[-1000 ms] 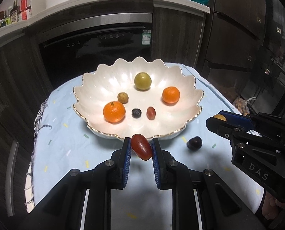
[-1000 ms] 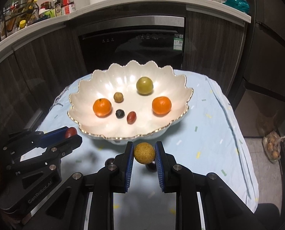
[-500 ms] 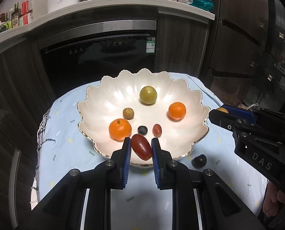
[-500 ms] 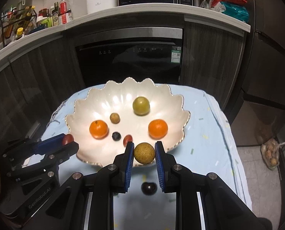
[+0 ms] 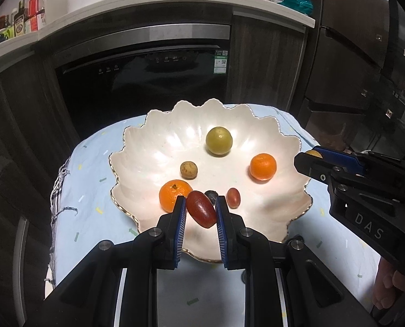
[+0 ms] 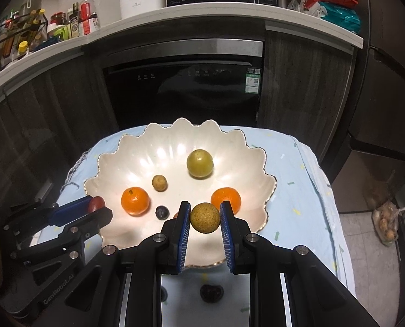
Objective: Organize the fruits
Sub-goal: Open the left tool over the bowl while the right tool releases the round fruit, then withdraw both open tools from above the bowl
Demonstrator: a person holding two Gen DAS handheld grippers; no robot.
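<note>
The left gripper (image 5: 200, 212), tilting downward, is pinching a red oblong fruit (image 5: 201, 209) above the scalloped bowl's (image 5: 137, 158) near rim; the right gripper (image 6: 204, 218), angled alike, is clamping a speckled yellow-brown round fruit (image 6: 205, 217) there.

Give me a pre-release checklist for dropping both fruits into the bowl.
1. Left gripper shut on the red oblong fruit: ok.
2. Right gripper shut on the speckled yellow-brown fruit: ok.
3. Both fruits over the scalloped white bowl, inside its near rim: ok.
4. Landing spot under the left fruit: not ok, the mandarin and the dark blue fruit are close behind.
5. Height above the bowl floor: cannot tell.
6. Dark fruit on the tablecloth, outside the bowl: not ok.
</note>
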